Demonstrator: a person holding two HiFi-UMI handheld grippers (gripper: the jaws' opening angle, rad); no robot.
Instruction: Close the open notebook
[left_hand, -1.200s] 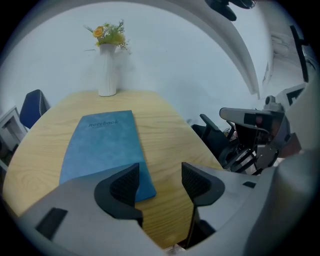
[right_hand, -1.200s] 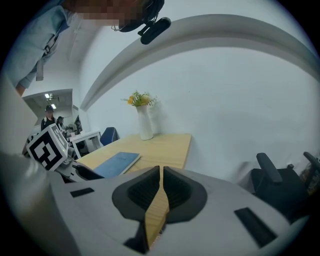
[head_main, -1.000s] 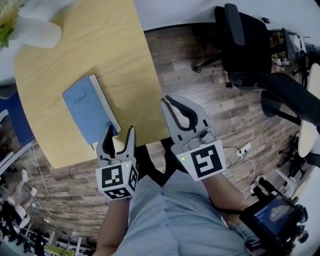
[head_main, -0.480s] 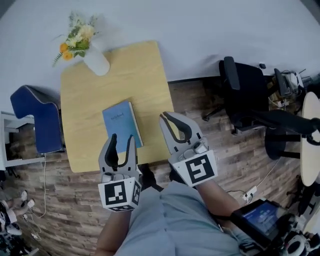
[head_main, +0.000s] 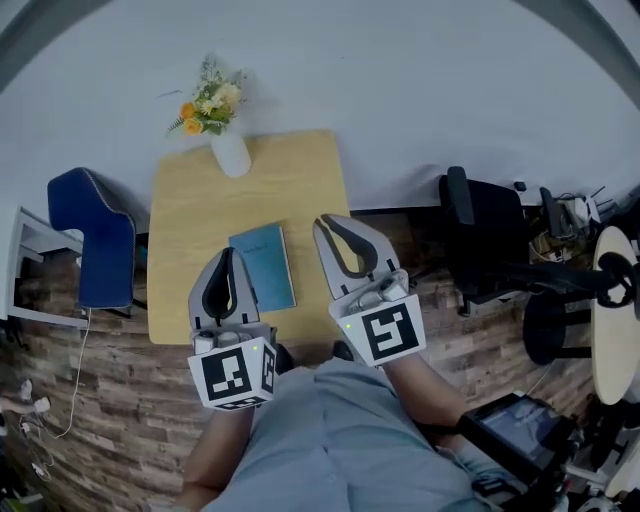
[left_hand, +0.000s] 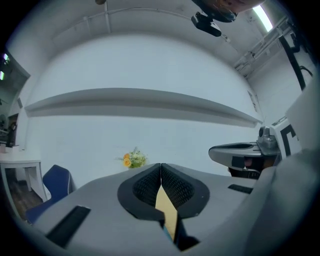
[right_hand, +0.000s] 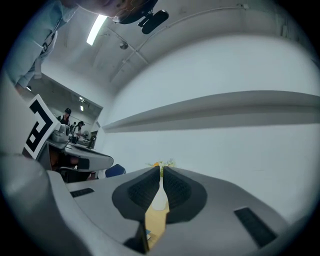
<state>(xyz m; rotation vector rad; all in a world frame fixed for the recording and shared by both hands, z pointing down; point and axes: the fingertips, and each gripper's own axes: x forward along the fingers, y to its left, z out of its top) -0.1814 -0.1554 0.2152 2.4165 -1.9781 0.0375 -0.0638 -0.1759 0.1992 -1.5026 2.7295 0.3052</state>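
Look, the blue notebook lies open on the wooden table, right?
Not quite. The notebook is closed, not open: only its blue cover shows and no pages. It does lie on the wooden table. The head view shows this.

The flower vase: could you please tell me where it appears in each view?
Head view: flower vase at the table's far edge, upper left of centre.
Left gripper view: only its flowers, just left of the jaw tips.
Right gripper view: flower vase low centre, seen through the gap between the jaws.
Shared landmark: blue chair, left of it in every view.
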